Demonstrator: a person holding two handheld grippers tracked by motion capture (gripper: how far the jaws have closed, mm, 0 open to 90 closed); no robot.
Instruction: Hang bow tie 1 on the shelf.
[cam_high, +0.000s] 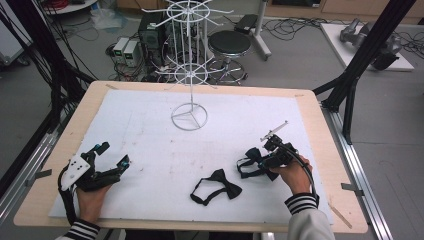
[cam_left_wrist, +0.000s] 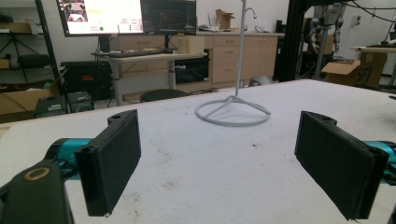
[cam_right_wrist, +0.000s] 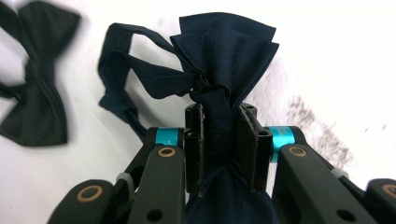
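Observation:
Two dark bow ties are on the white mat. My right gripper (cam_high: 265, 159) (cam_right_wrist: 219, 149) is shut on the navy bow tie (cam_high: 252, 161) (cam_right_wrist: 224, 51), pinching its middle knot, with the strap looping off to one side. A black bow tie (cam_high: 220, 185) (cam_right_wrist: 35, 93) with its strap lies flat on the mat near the front, left of the held one. A white wire display stand (cam_high: 190, 75) (cam_left_wrist: 236, 109) rises from its ring base at the middle back. My left gripper (cam_high: 112, 155) (cam_left_wrist: 217, 163) rests at the mat's front left, open, nothing between its pads.
The white mat (cam_high: 150, 150) covers a wooden table (cam_high: 320, 130). Black frame posts (cam_high: 360, 65) stand at the right and left sides. A stool (cam_high: 229, 45) and computer boxes sit on the floor behind the table.

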